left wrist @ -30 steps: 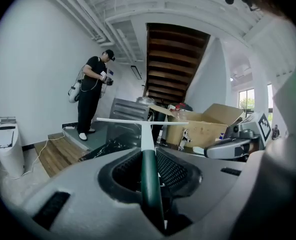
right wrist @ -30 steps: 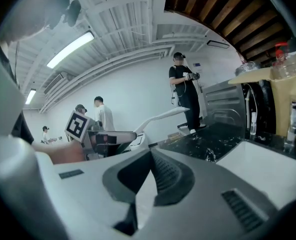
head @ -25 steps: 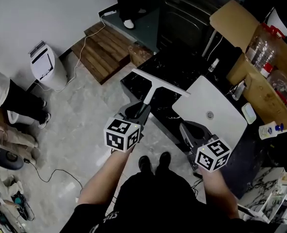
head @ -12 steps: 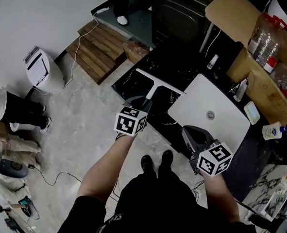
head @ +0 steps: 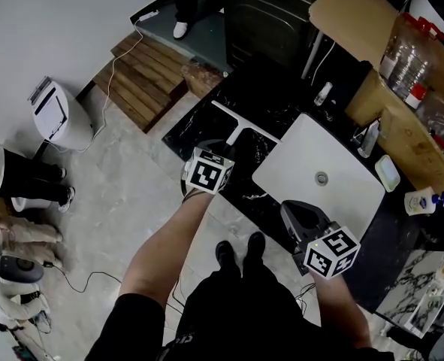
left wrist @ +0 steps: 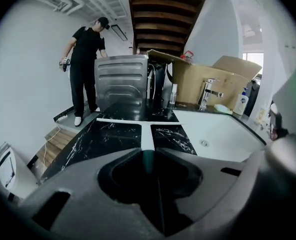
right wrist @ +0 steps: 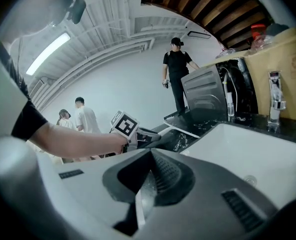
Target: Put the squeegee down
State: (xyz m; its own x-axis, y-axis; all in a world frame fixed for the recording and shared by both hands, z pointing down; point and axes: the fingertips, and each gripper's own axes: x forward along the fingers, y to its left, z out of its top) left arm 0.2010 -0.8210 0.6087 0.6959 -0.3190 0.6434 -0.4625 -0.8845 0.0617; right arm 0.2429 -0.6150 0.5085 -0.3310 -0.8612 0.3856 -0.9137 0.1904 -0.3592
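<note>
Left claw (head: pixel 223 153) pinched on the squeegee (head: pixel 240 123) handle, stick running straight out ahead, blade crosswise at the far end, low over the black table (head: pixel 195 126) just left of the sink (head: pixel 312 164); right claw (head: pixel 295 209) pressed together, empty, well off to the side.

Mock-up washroom corner inside a workshop-like hall. Black marble counter (head: pixel 206 126) carried a white sink basin (head: pixel 300 153) and chrome faucet (left wrist: pixel 208 91), with a steel appliance (left wrist: pixel 120 86) behind. An open cardboard box (head: pixel 402 138), wooden platform (head: pixel 135 85), bare ceiling beams (left wrist: pixel 163 14) and strip light (right wrist: pixel 47 51) surrounded it. Bystanders (right wrist: pixel 86 120) stood about.
</note>
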